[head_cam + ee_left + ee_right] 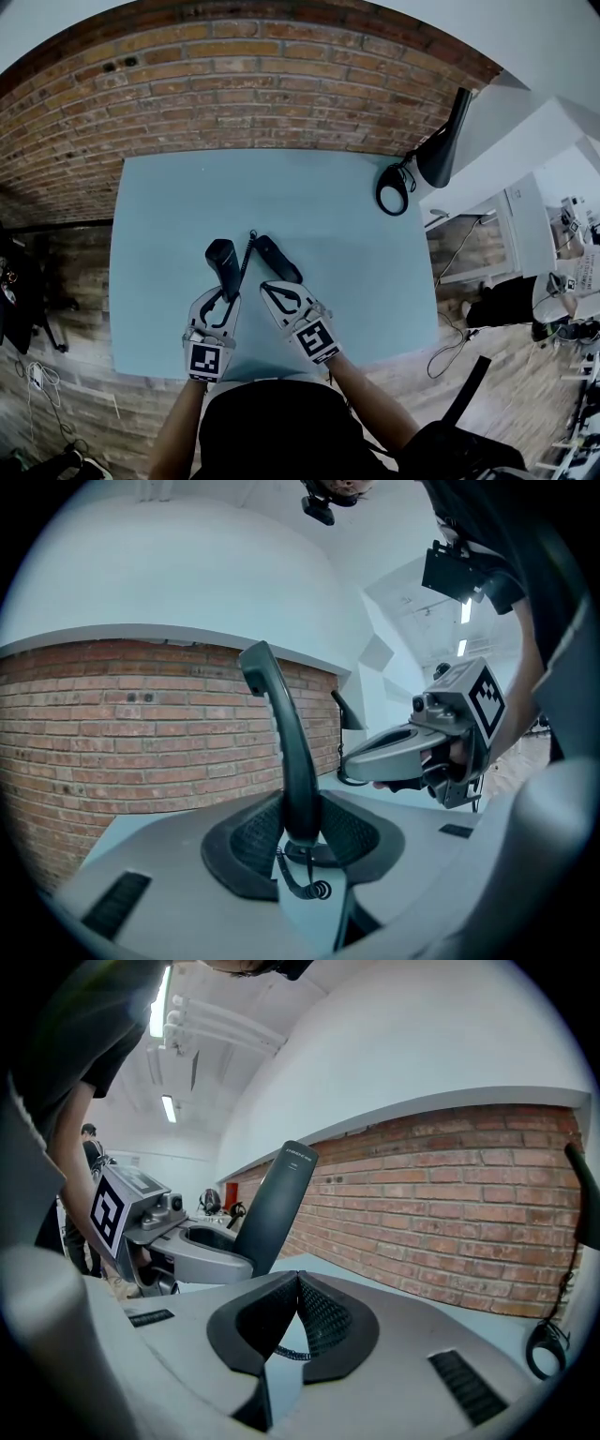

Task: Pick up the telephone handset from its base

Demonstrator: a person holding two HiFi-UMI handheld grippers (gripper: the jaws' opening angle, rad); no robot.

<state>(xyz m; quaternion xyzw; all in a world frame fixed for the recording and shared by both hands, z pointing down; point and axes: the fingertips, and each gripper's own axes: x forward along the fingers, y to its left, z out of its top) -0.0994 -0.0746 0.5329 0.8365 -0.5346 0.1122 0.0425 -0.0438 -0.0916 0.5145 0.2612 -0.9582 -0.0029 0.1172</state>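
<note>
Left gripper view: left gripper (302,808) fingers clamp the handset (281,728); right gripper (298,1290) fingers pressed together, seemingly empty.

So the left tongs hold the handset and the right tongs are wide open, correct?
No. The right tongs are shut, pads together with nothing between them; the right gripper view shows it. The left tongs do hold the handset.

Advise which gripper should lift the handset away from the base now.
Left. The left gripper is clamped on the upright handset, with the cord hanging below. The right gripper is shut and empty, its tip near the base.
</note>
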